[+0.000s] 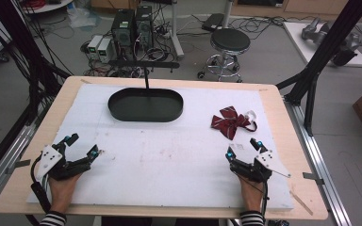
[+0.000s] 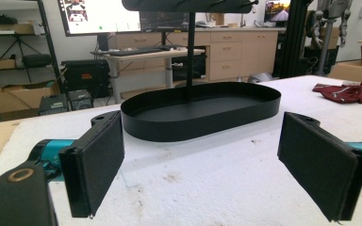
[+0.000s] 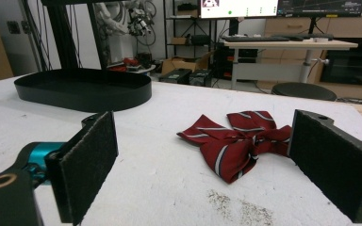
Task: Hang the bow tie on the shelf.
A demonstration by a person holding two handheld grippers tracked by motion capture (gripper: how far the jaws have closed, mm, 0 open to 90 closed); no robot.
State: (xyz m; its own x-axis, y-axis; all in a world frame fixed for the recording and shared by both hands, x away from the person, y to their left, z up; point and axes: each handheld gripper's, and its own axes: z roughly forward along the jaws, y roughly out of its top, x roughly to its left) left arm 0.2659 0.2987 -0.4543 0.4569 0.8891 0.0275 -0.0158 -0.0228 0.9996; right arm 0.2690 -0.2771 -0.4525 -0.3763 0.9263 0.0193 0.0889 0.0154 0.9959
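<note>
Right now the dark red bow tie of striped cloth with a white strap (image 1: 231,121) lies flat on the white foam sheet (image 1: 169,160) that covers the table, toward the far right, and nothing touches it. The right hand-held gripper (image 1: 242,149) rests just near of it with its jaws spread wide; in the right gripper view the bow tie (image 3: 238,141) sits ahead of and between the two black pads, apart from both. To the left of the bow tie, at the far middle of the sheet, stands the black oval metal tray (image 1: 145,105) with a thin upright post rising from it to a crossbar; the tray holds nothing. The left hand-held gripper (image 1: 81,143) rests at the near left, well apart from the bow tie, its jaws likewise spread with nothing between them, and in the left gripper view it faces the tray (image 2: 202,113). Judging by this, the work has barely begun: the bow tie is not yet grasped or lifted, and if it is meant for the tray or its stand, picking it up and carrying it there is all left to do.
</note>
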